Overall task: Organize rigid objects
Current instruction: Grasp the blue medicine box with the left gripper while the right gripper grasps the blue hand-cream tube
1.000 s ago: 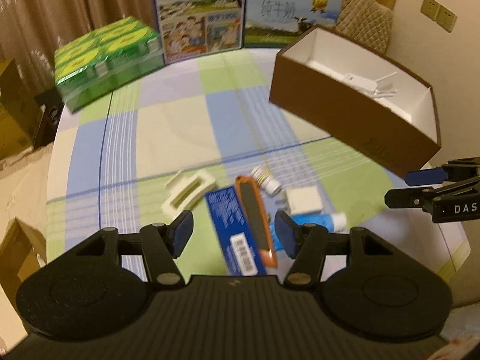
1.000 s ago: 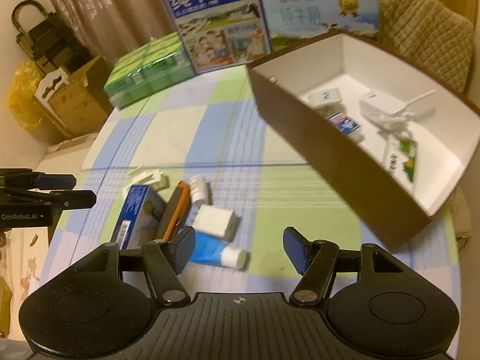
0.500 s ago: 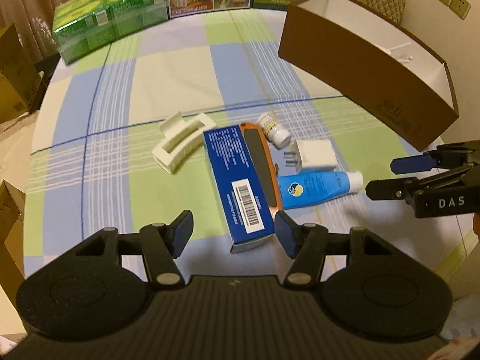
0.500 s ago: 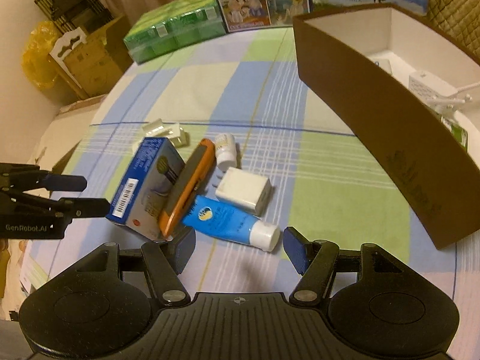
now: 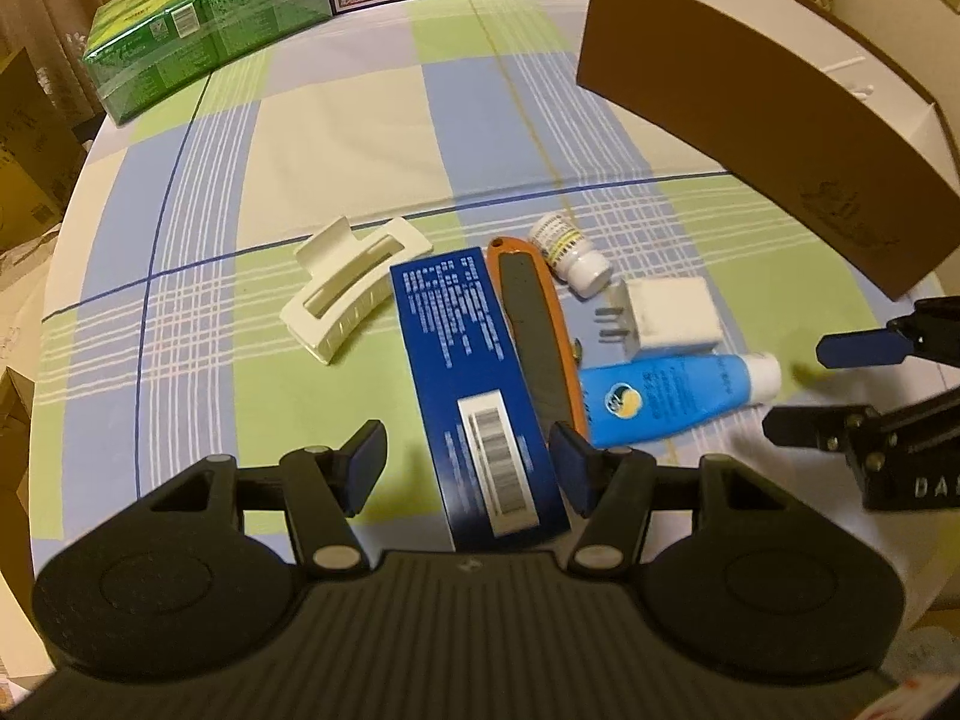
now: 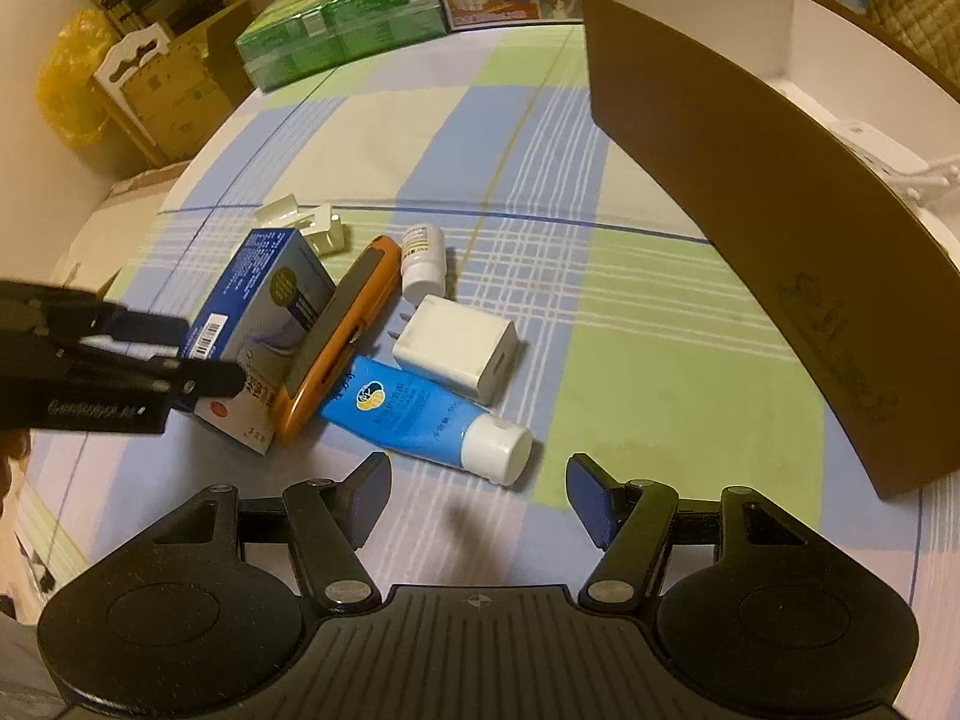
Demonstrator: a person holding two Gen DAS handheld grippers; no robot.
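Six loose items clustered near the table's [image 5: 336, 138] front: one blue carton [image 5: 474, 384], one orange-and-grey cutter [image 5: 534, 330], one small white bottle [image 5: 570, 252], one white charger [image 5: 669, 315], one blue tube [image 5: 666, 396], one cream hair clip [image 5: 351, 294]. One brown box [image 6: 750, 210] far right; contents partly seen only from right wrist. Left gripper [image 5: 468, 462] part-open astride carton, pads clear. Right gripper [image 6: 477, 495] part-open, empty, near tube's cap. One green pack [image 5: 198, 18] far left.

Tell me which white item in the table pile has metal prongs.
The square white charger, between the small pill bottle and the blue tube. The bottle and the cream hair clip have no prongs.
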